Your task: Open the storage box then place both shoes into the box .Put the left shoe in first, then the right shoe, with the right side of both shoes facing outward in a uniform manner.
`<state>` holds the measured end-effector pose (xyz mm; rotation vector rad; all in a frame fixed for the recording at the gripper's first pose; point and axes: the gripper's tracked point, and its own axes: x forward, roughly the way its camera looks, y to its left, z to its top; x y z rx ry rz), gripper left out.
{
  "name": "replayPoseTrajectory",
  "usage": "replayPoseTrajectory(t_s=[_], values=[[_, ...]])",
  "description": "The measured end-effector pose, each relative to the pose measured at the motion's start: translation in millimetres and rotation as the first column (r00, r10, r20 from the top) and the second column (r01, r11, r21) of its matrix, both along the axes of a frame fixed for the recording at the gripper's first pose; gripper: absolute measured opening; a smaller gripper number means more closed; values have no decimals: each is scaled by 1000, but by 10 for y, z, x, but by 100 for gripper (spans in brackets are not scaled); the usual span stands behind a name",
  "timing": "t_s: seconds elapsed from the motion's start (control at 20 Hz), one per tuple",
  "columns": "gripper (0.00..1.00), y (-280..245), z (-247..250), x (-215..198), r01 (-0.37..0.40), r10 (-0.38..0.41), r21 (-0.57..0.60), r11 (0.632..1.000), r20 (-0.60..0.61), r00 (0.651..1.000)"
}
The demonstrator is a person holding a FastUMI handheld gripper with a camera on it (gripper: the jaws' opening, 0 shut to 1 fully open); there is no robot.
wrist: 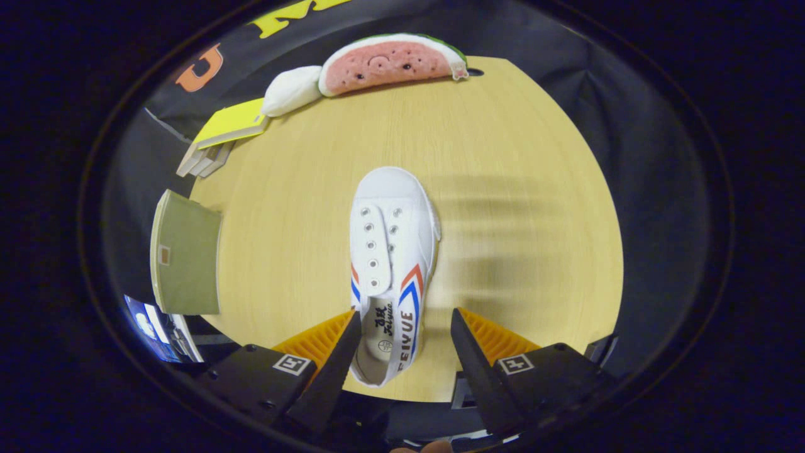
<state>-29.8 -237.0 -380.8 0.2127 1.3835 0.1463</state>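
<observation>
A white canvas shoe with red and blue side stripes lies on the wooden table, toe pointing away from me. Its heel end sits between my two fingers, closer to the left one. My gripper hovers above the heel and is open, with neither finger pressing on the shoe. An olive-green storage box stands at the table's left edge, beside the shoe; its lid looks closed.
At the far side of the table lie a watermelon-slice plush, a white pillow-like object and a yellow book on a small stack. Bare wood stretches to the right of the shoe.
</observation>
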Motion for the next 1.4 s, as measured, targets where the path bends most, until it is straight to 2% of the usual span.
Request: replayPoseTrajectory(t_s=[0.2,0.3,0.4,0.5,0.55,0.65,0.95,1.15,1.4], values=[[91,53,-134,62,-14,16,37,999,-49,999],[83,122,-185,76,-12,17,68,998,-62,998],[56,100,-219,82,1,2,49,999,-70,998],[38,32,-261,84,17,-15,28,999,-64,998],[19,27,-245,74,34,-31,41,999,-68,997],[6,91,-246,38,44,-39,67,997,-72,997],[6,380,-12,-131,25,-15,158,987,-61,998],[5,1053,330,-227,52,-33,283,958,-73,997],[5,1993,1109,-172,47,-47,414,909,-11,999]])
